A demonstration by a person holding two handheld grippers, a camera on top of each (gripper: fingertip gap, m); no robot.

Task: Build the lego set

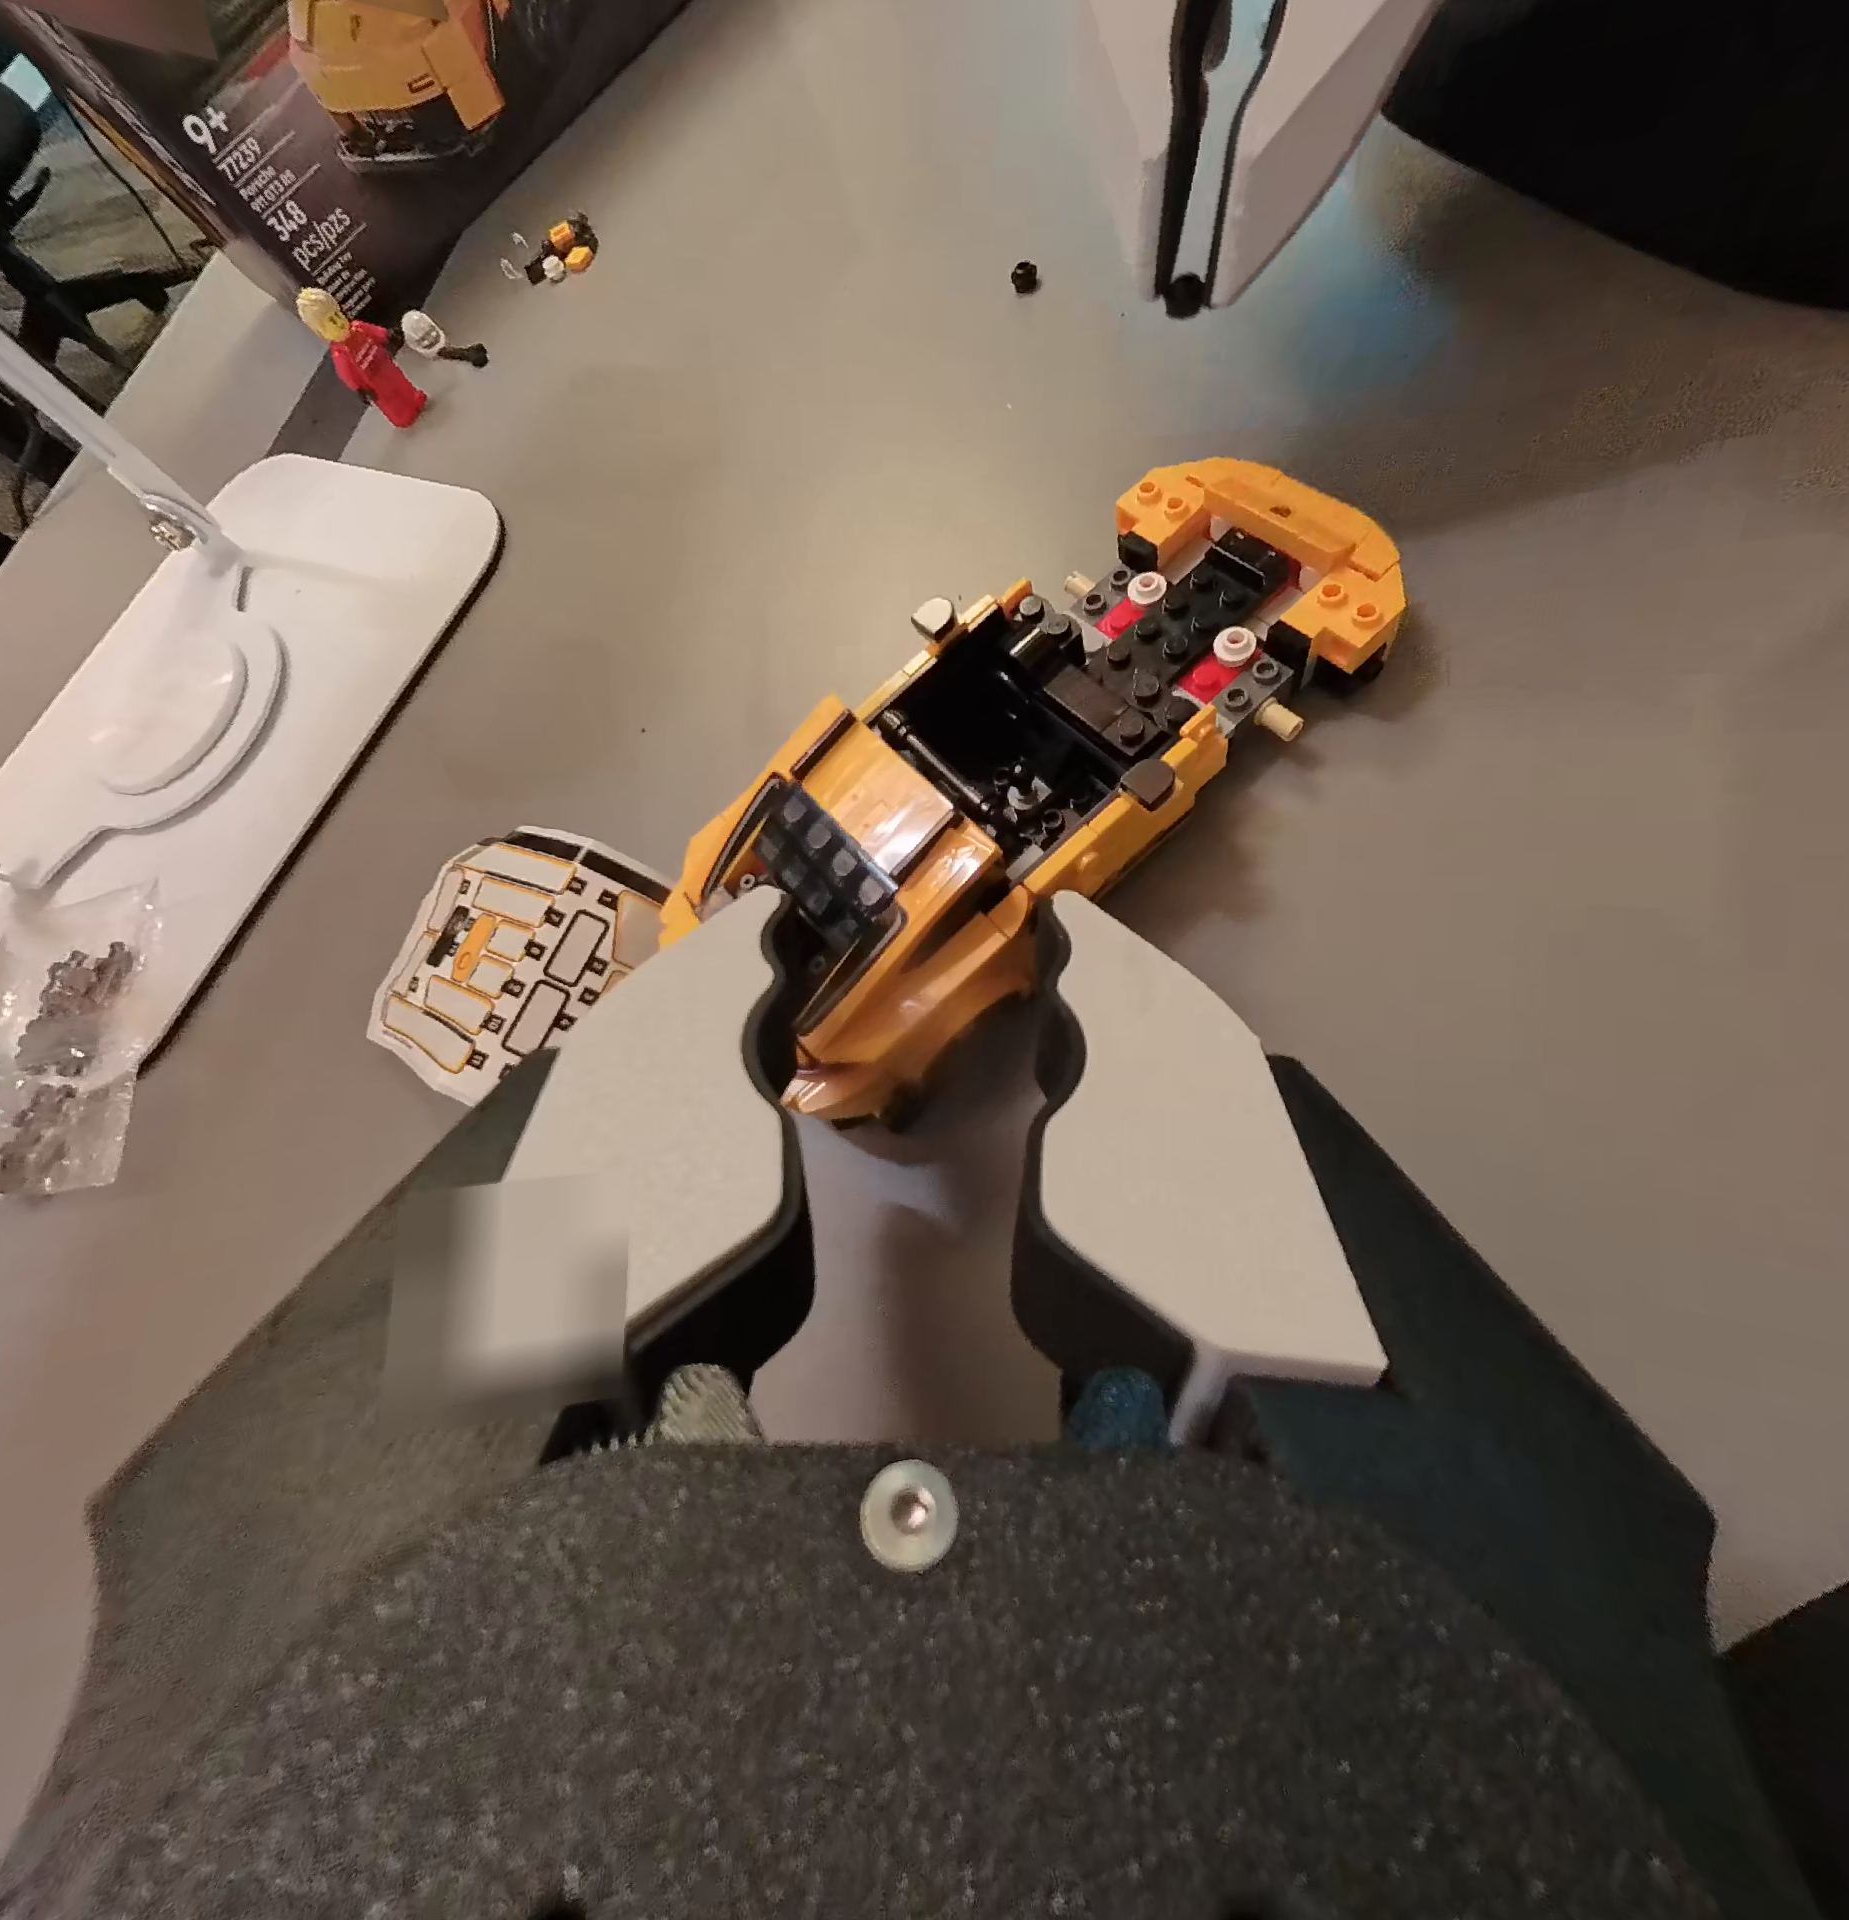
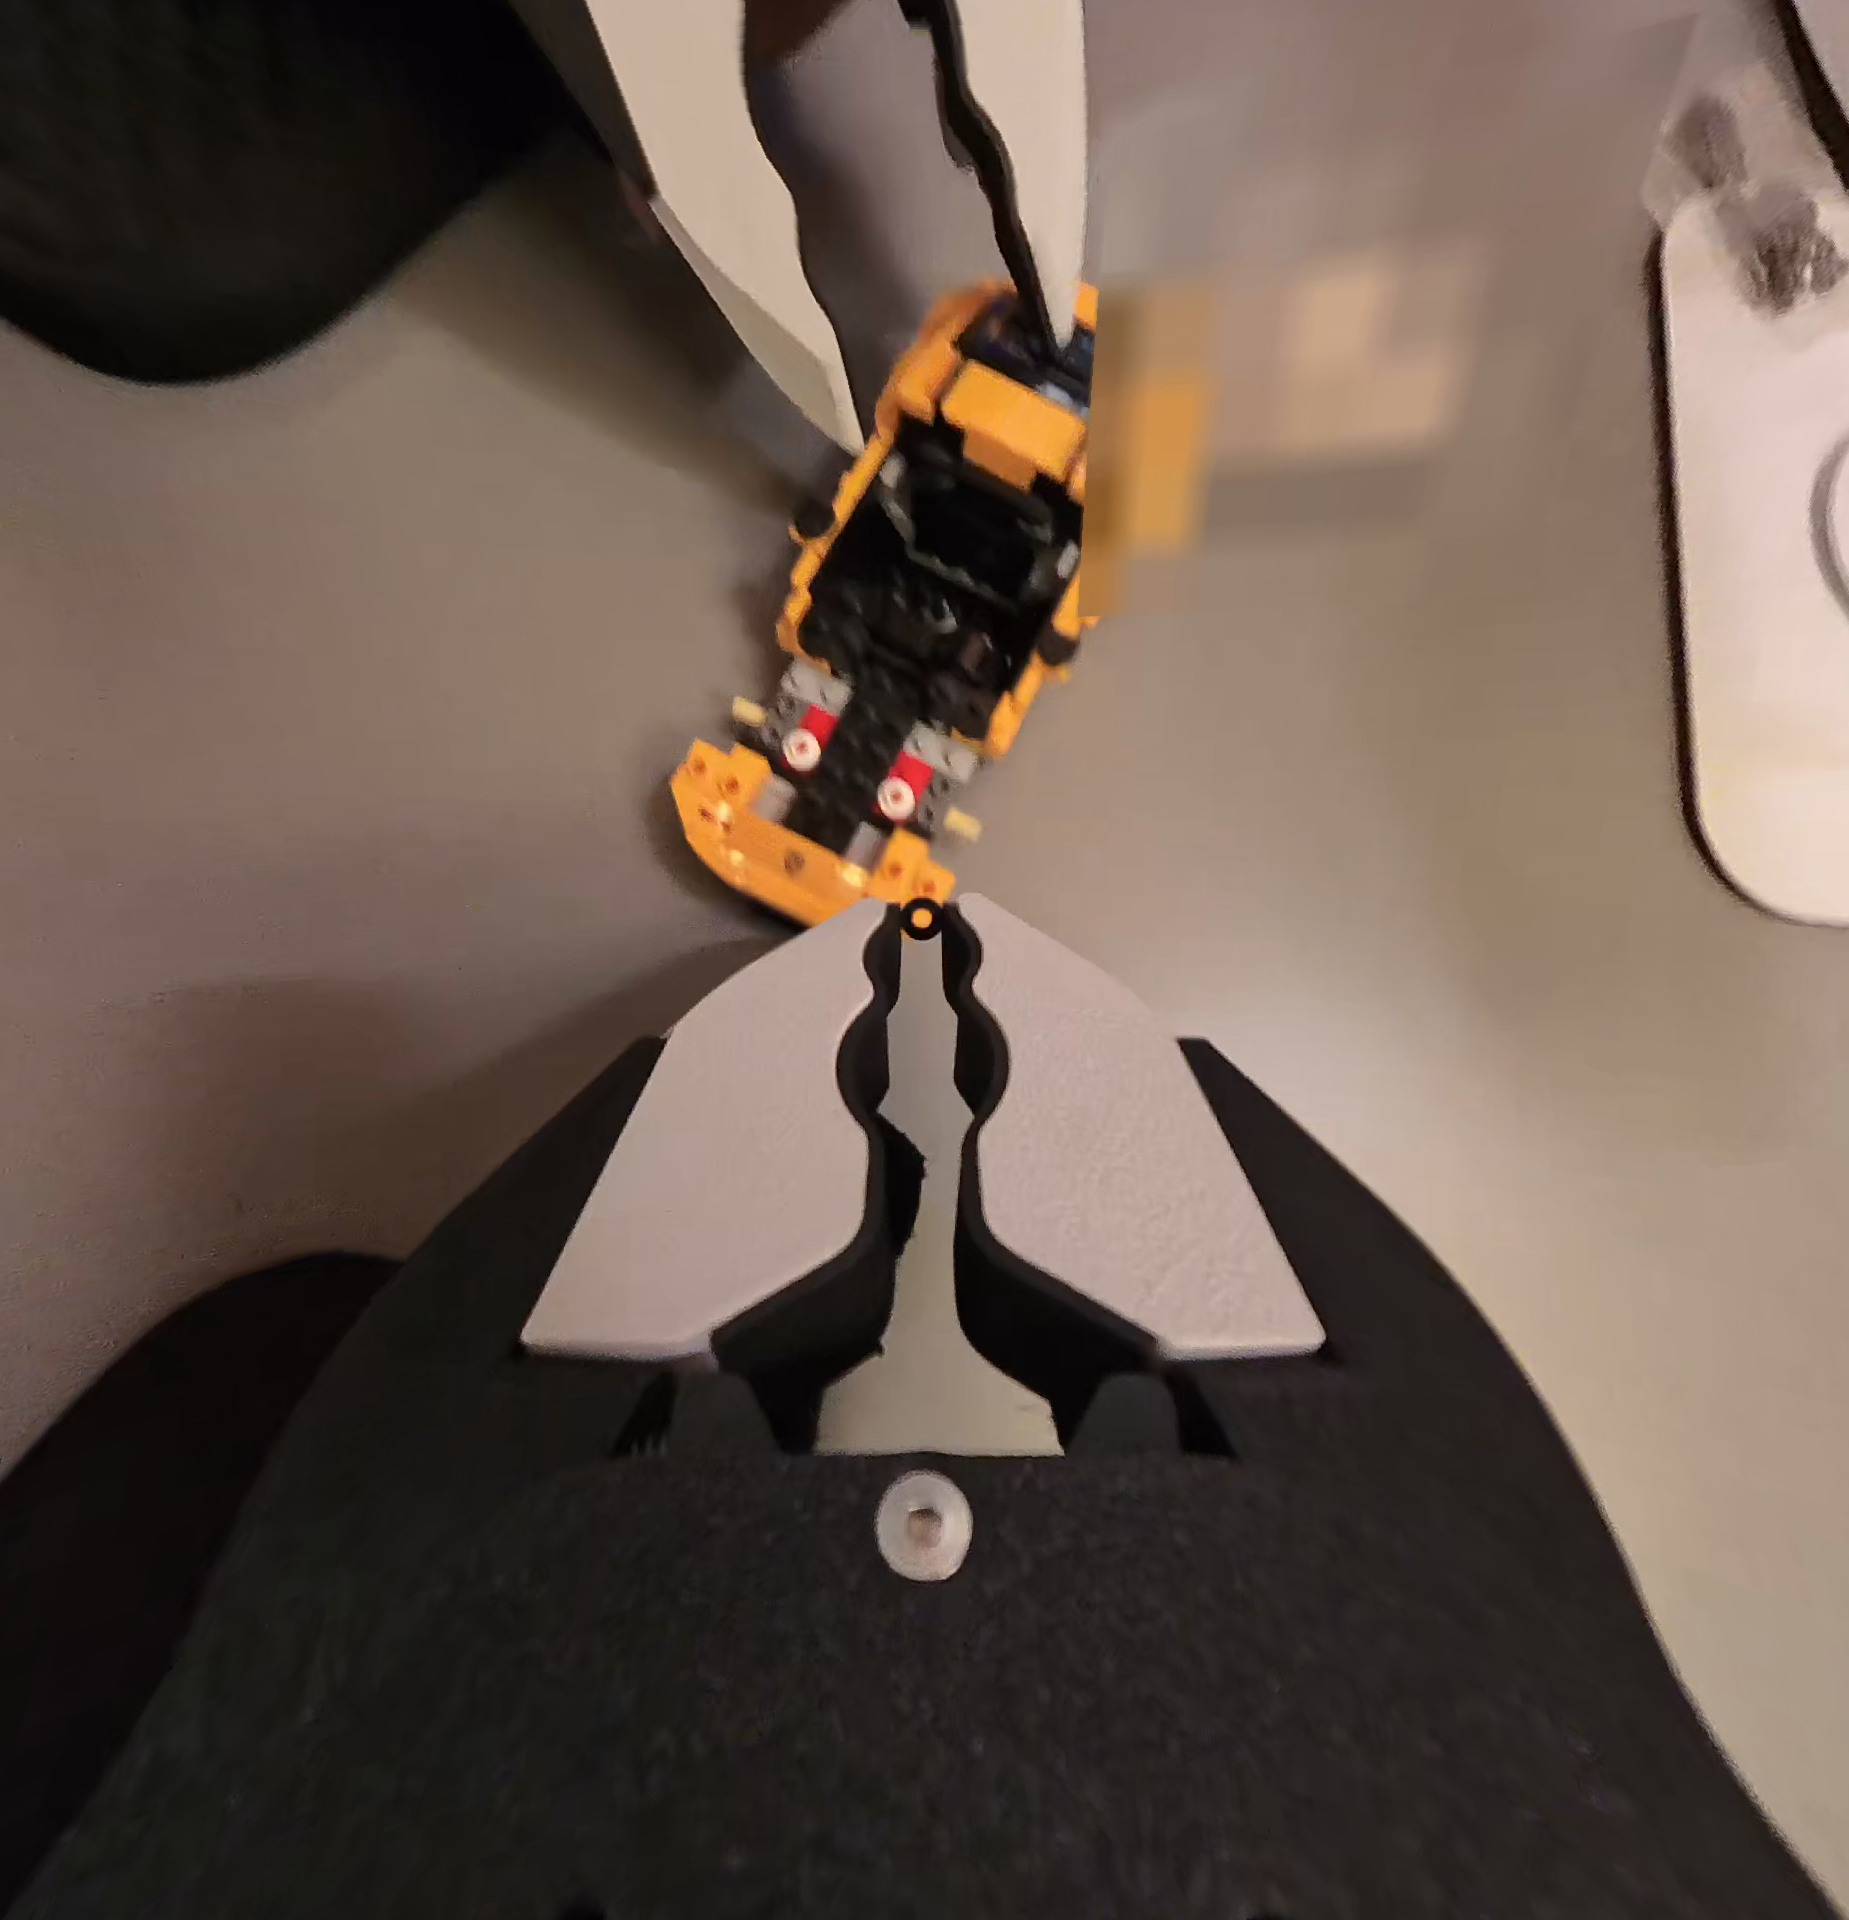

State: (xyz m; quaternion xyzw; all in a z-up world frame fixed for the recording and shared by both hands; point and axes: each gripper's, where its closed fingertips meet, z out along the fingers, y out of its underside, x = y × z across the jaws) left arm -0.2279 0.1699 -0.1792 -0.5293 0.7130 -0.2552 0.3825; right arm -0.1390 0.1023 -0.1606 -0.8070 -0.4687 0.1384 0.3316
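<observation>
Lego car (image 1: 1045, 748), orange and black and only partly built, lies on the grey surface (image 1: 1419, 935) with its roof open. The left gripper (image 1: 909, 935) has its fingers apart on both sides of the car's front end, close against the body, and a dark studded plate (image 1: 826, 862) stands tilted on the hood between them. The right gripper (image 2: 921, 921) has its fingers nearly together, clamped on a small round black and orange piece (image 2: 921, 923) just beside the car's rear end. Farther off on the surface stand a red minifigure (image 1: 369, 358), the set box (image 1: 276, 135), a sticker sheet (image 1: 504, 966) just beside the car, a bag of small parts (image 1: 58, 1049) and a white stand base (image 1: 245, 665).
</observation>
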